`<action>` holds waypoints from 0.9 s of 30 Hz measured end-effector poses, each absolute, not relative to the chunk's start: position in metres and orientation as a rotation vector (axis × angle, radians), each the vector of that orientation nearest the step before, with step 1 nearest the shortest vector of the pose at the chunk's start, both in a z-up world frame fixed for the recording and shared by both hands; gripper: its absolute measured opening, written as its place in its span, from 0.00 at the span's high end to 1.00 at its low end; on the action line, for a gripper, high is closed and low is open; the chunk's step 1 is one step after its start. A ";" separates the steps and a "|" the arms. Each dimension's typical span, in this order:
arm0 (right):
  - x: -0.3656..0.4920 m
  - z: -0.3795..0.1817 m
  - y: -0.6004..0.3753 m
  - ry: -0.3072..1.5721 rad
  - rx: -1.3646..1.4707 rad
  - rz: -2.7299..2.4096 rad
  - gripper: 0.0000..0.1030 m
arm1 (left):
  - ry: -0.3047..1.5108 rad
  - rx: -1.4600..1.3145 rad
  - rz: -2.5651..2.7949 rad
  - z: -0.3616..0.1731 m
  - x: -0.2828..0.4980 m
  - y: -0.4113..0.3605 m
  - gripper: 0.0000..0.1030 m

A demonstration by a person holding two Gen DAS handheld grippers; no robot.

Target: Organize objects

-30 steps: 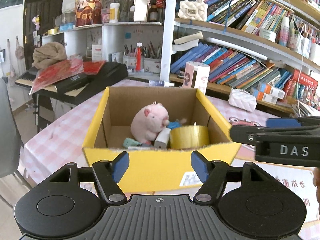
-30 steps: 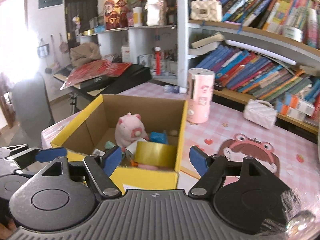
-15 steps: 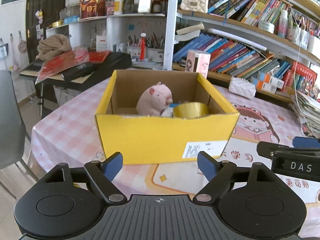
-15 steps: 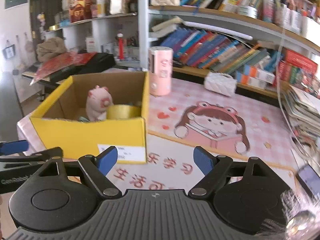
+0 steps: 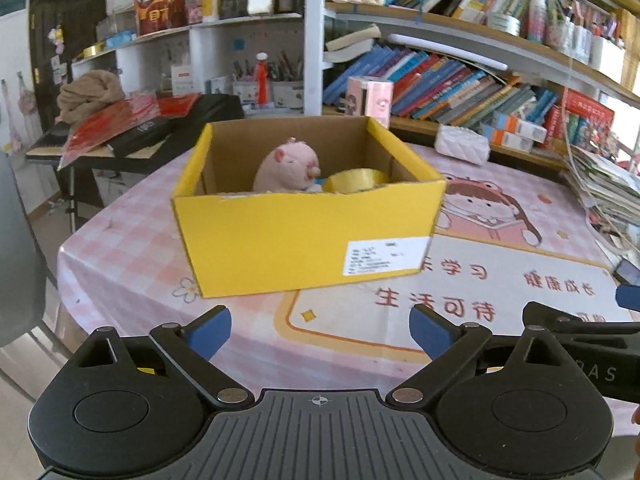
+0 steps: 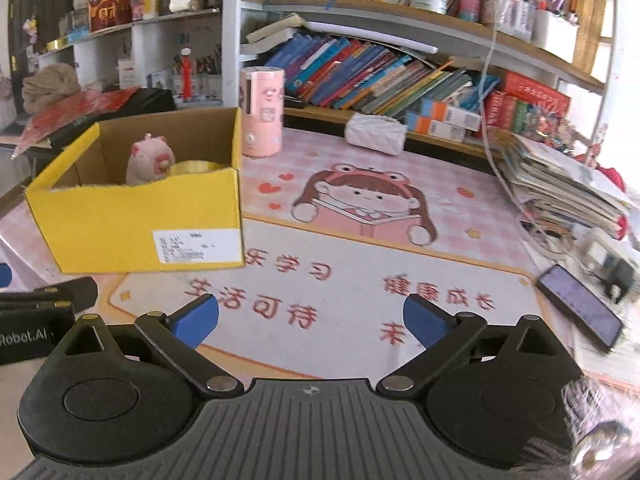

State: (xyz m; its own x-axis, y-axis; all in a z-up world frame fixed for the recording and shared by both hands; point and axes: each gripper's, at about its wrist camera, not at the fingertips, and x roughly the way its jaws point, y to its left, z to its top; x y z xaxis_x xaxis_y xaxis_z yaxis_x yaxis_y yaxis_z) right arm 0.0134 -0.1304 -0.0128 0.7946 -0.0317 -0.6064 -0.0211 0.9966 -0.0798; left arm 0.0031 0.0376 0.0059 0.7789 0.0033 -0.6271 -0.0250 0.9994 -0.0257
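From where I sit, the sorting looks close to finished: the yellow box point(image 5: 308, 236) stands on the worktop point(image 6: 360, 272) with a pink plush pig point(image 5: 286, 170) and a gold tape roll point(image 5: 356, 180) already inside it, the roll just beside the pig, plus some smaller bits I can't make out behind the front wall. My left gripper point(image 5: 320, 328) hangs in front of the box, its jaws opening wide with nothing between them, only the printed mat showing in the gap. My right gripper point(image 6: 310, 318) is off to the right of the box, jaws likewise opening and empty. What may be left is loose on the worktop: a pink canister point(image 6: 262, 114) just behind the box, a white quilted pouch point(image 6: 376, 134) near the bookshelf, and a phone point(image 6: 578, 306) at the right edge by a stack of papers. Whether those belong in the box I can't tell; if they do, I'd judge the canister the nearest pick.
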 end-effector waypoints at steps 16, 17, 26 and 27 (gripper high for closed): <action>-0.017 -0.025 -0.160 0.706 -0.030 -0.169 0.00 | 0.728 0.072 -0.080 -0.004 -0.007 0.001 0.02; -0.016 -0.026 -0.160 0.713 -0.029 -0.169 0.00 | 0.731 0.071 -0.075 -0.005 -0.007 0.000 0.02; -0.010 -0.030 -0.166 0.747 -0.045 -0.178 0.00 | 0.766 0.078 -0.023 -0.012 -0.001 -0.011 0.02; -0.009 -0.030 -0.167 0.750 -0.042 -0.180 0.00 | 0.767 0.083 -0.021 -0.012 -0.001 -0.012 0.02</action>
State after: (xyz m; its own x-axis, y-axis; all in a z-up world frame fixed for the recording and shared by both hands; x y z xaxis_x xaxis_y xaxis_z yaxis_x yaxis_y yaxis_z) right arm -0.0087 -0.1673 -0.0297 0.7168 -0.1779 -0.6741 0.1478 0.9837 -0.1025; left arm -0.0010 -0.0120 -0.0119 0.7202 0.0117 -0.6937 0.0489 0.9965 0.0675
